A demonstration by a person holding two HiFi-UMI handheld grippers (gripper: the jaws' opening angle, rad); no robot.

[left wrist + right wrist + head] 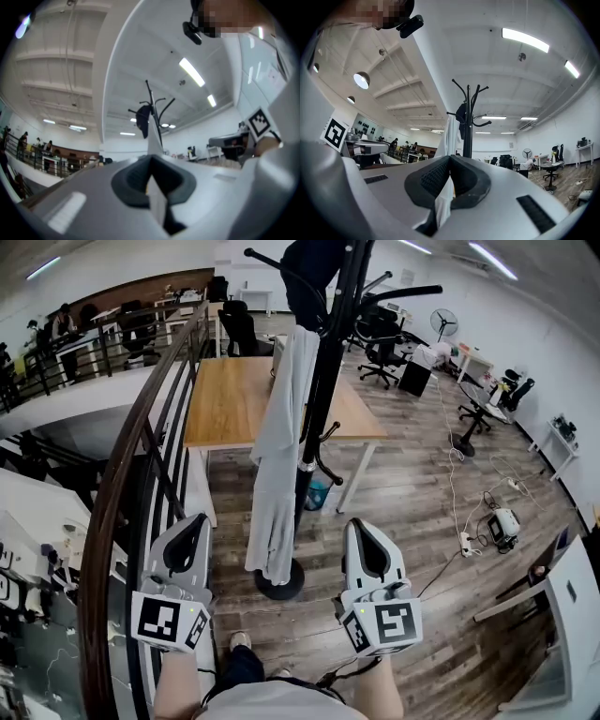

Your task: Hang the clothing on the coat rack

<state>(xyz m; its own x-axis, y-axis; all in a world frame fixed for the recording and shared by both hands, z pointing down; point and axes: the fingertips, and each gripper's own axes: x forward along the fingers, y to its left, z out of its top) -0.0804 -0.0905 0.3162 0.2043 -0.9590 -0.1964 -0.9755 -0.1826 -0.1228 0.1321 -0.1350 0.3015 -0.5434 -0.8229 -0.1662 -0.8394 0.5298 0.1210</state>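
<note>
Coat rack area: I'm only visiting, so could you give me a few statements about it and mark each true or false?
1. A pale grey garment hangs on the coat rack. True.
2. The right gripper is clamped on that garment. False: it is shut on nothing, apart from it.
3. A dark garment hangs near the rack's top. True.
4. The rack stands on the wooden table. False: its base is on the floor.
5. The left gripper is wide open. False: it is shut.

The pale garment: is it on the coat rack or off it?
On. The pale garment hangs from the upper part of the coat rack, draping down beside its pole.
</note>
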